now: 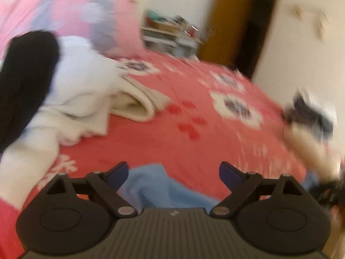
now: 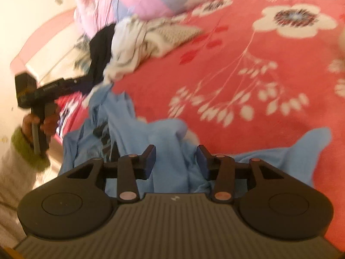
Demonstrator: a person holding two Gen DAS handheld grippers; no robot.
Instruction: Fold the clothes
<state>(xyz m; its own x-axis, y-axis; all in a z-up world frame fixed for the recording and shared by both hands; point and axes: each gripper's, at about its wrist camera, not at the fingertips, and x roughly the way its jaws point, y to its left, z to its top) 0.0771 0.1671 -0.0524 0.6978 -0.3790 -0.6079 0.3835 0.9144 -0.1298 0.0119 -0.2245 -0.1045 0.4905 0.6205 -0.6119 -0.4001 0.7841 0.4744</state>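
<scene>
The left gripper [image 1: 172, 173] is hovering with jaws spread wide, gripping nothing; the blue shirt [image 1: 151, 185] is lying just below it on the bedspread [image 1: 215, 133]. The right gripper [image 2: 175, 161] is standing part-open, with shirt folds apparently bunching loose between its fingers.

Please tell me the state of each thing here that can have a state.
Left gripper: open, holds nothing.
Right gripper: open above the shirt.
Blue shirt: crumpled, unfolded.
Clothes pile: heaped, unfolded.
Door: open.
</scene>
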